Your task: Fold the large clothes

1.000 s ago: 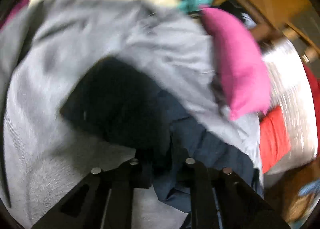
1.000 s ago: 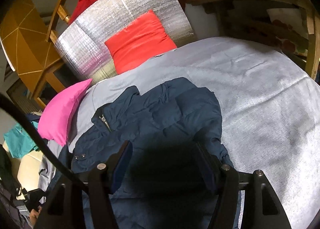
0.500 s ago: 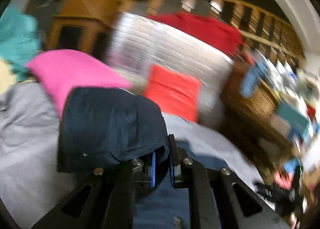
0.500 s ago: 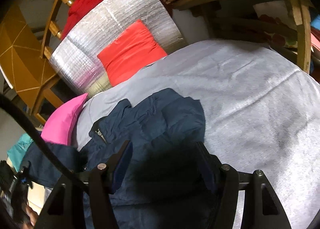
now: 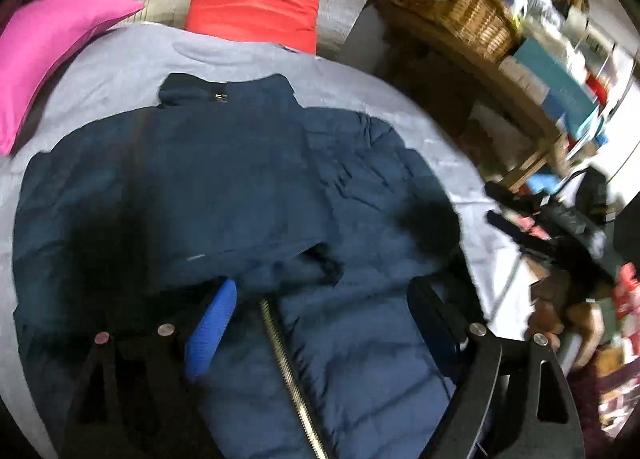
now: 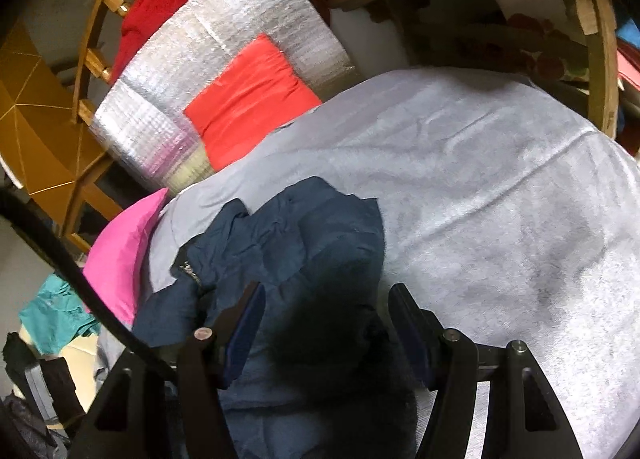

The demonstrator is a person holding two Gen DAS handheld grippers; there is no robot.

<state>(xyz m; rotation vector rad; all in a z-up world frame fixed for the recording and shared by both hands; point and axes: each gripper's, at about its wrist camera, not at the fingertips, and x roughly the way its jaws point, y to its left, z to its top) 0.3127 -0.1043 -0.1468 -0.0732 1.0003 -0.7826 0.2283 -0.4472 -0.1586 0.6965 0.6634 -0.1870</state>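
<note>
Navy puffer jacket (image 5: pixel 248 187), sleeve folded across

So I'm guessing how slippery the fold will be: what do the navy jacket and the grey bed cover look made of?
Navy jacket: looks like matte synthetic shell over padding, judging by the puffy quilted creases; metal zip teeth.
Grey bed cover: seems a soft, napped fleece or terry, matte with fuzzy texture and gentle wrinkles, so probably grippy.
</note>
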